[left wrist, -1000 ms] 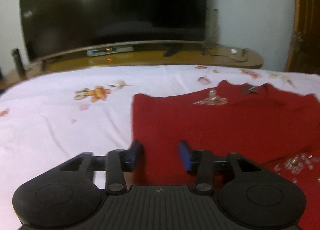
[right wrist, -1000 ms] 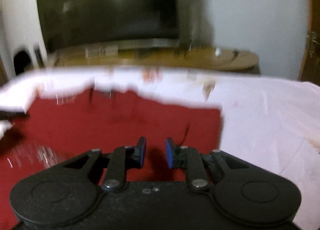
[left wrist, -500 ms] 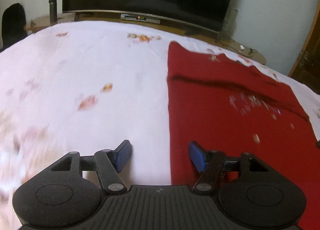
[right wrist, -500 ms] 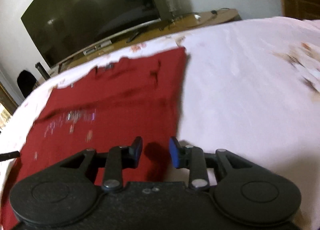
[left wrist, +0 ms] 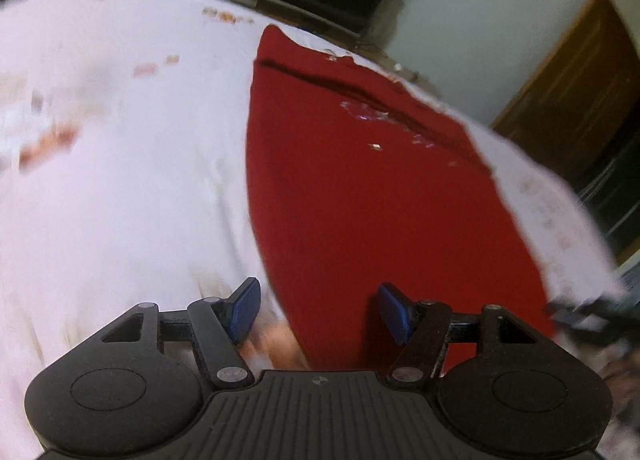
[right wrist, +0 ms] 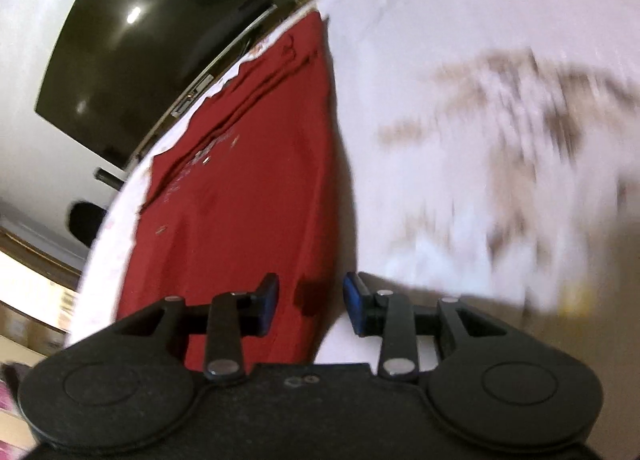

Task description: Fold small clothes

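Observation:
A red garment (left wrist: 372,187) with small shiny decorations lies flat on the bed's white floral sheet (left wrist: 120,163). My left gripper (left wrist: 318,312) is open and empty over the garment's near left edge, which runs between its blue fingers. The garment also shows in the right wrist view (right wrist: 248,187). My right gripper (right wrist: 310,306) is open and empty over the garment's near right edge. The other gripper's tip shows blurred at the garment's far side in the left wrist view (left wrist: 580,316).
A large dark TV (right wrist: 152,43) on a wooden stand lies beyond the bed's far end. A brown wooden door (left wrist: 576,79) is at the right. The white sheet (right wrist: 480,119) spreads wide on both sides of the garment.
Both grippers have pulled back from the garment's far end to its near end and tilted down. Both jaws have opened wider.

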A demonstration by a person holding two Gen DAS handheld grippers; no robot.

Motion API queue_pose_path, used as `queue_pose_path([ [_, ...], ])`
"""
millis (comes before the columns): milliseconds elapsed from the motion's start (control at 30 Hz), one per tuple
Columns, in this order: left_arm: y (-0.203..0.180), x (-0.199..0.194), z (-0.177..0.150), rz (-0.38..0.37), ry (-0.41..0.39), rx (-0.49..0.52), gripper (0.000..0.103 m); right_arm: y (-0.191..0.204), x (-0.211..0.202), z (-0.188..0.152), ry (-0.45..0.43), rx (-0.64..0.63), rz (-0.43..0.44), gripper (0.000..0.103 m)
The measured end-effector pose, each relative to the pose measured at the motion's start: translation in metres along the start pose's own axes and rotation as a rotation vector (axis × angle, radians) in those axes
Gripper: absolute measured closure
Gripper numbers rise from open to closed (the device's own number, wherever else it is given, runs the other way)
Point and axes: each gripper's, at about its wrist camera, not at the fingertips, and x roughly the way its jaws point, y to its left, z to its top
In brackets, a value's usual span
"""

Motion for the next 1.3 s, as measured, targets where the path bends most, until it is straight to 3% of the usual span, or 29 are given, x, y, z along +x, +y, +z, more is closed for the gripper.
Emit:
queue_pose_path([
  [133, 0.028, -0.005, -0.012, -0.150, -0.010, -0.207, 0.041, -0.002, -0.011, -0.031, 0.021, 0.073, 0.068, 0.068],
  [200, 0.041, 0.002, -0.012, -0.213, 0.014, -0.299, 0.056, -0.001, -0.010, -0.039, 0.025, 0.105, 0.094, 0.068],
  [300, 0.047, 0.016, -0.010, -0.257, 0.049, -0.342, 0.066, 0.001, -0.001, -0.042, 0.027, 0.143, 0.136, 0.068],
  [400, 0.044, 0.025, -0.008, -0.271, 0.067, -0.339, 0.066, 0.004, 0.008, -0.044, 0.016, 0.149, 0.157, 0.068],
  [533, 0.033, 0.025, -0.007, -0.242, 0.061, -0.281, 0.066, 0.006, 0.020, -0.044, 0.025, 0.177, 0.194, 0.078],
  [567, 0.028, 0.023, -0.007, -0.217, 0.054, -0.251, 0.077, 0.007, 0.022, -0.043, 0.025, 0.173, 0.192, 0.086],
  [600, 0.021, 0.023, -0.007, -0.161, 0.048, -0.197, 0.100, 0.009, 0.024, -0.043, 0.026, 0.167, 0.186, 0.094],
  [633, 0.013, 0.021, -0.007, -0.091, 0.043, -0.132, 0.100, 0.011, 0.027, -0.042, 0.027, 0.156, 0.166, 0.096],
  [767, -0.014, -0.001, -0.011, 0.001, -0.047, 0.033, 0.100, 0.036, 0.012, -0.043, -0.043, 0.033, 0.147, 0.098],
  [867, -0.013, 0.005, -0.018, 0.068, -0.027, 0.088, 0.100, 0.052, 0.005, -0.044, -0.065, -0.073, 0.096, 0.098],
  [933, -0.010, 0.005, -0.022, 0.058, -0.041, 0.086, 0.100, 0.043, 0.020, -0.044, -0.016, -0.076, 0.012, 0.098],
  [1067, -0.018, 0.004, -0.023, 0.087, -0.050, 0.153, 0.100, 0.041, 0.023, -0.045, -0.027, -0.051, 0.022, 0.098],
  [1300, -0.017, 0.001, -0.024, 0.083, -0.055, 0.154, 0.100, 0.046, 0.023, -0.047, -0.031, -0.069, 0.008, 0.098],
])
